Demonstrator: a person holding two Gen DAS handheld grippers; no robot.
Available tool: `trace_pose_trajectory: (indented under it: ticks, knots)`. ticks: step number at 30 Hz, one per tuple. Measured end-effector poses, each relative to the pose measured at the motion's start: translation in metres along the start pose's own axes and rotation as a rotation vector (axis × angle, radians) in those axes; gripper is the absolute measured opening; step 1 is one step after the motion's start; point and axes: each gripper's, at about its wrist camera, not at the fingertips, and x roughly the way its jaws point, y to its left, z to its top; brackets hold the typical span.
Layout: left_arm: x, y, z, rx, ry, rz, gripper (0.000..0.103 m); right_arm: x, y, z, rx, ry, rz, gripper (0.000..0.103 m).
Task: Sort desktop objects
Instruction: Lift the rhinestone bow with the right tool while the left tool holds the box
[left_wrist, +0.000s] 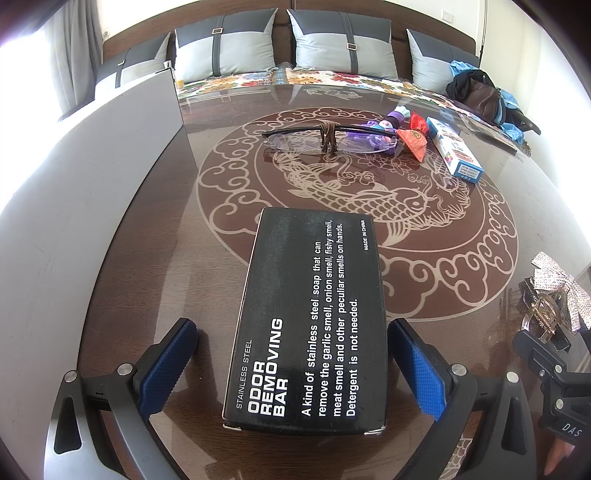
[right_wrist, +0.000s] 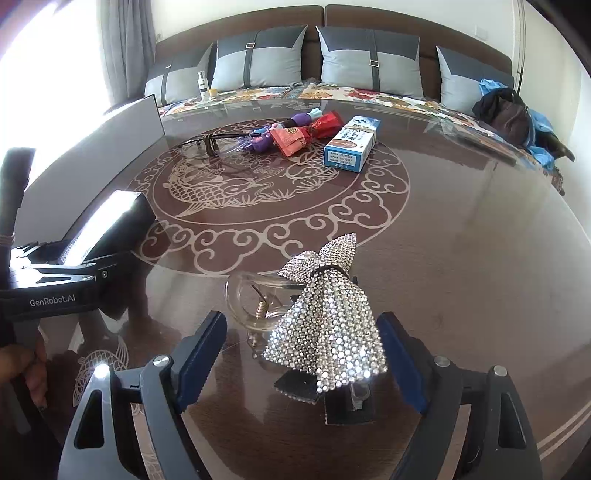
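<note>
A black odor-removing-bar box (left_wrist: 310, 317) lies flat on the glass table between the blue pads of my open left gripper (left_wrist: 295, 363); the right pad is close to its edge and the left pad stands apart. The box also shows at the left of the right wrist view (right_wrist: 110, 225). A rhinestone bow hair clip (right_wrist: 328, 314) with a clear claw lies between the pads of my open right gripper (right_wrist: 301, 354), untouched. It also shows at the right edge of the left wrist view (left_wrist: 557, 291).
At the far side of the table lie glasses (left_wrist: 328, 138), a purple toy (left_wrist: 388, 123), a red packet (left_wrist: 415, 138) and a blue-and-white box (left_wrist: 454, 149). A grey upright panel (left_wrist: 110, 155) stands along the left. A sofa with cushions and a dark bag (left_wrist: 476, 94) lies behind.
</note>
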Motion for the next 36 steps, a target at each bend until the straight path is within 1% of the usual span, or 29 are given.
trace_pose_trajectory:
  ticks: [21, 33, 35, 36]
  knots:
    - [0.0, 0.0006, 0.0001, 0.0, 0.0, 0.0, 0.103, 0.001, 0.0032, -0.0007, -0.011, 0.004, -0.008, 0.085]
    - [0.0, 0.0001, -0.0004, 0.0, 0.001, 0.0, 0.103, 0.0003, 0.0012, -0.0009, 0.0, -0.001, 0.003, 0.085]
    - [-0.0001, 0.0009, 0.0012, 0.018, 0.009, -0.024, 0.103, 0.0001, 0.0004, -0.0008, 0.0, -0.001, 0.004, 0.085]
    - [-0.0011, 0.0008, 0.0025, 0.032, 0.009, -0.032, 0.1, -0.0002, -0.0004, -0.0005, 0.006, -0.003, 0.011, 0.085]
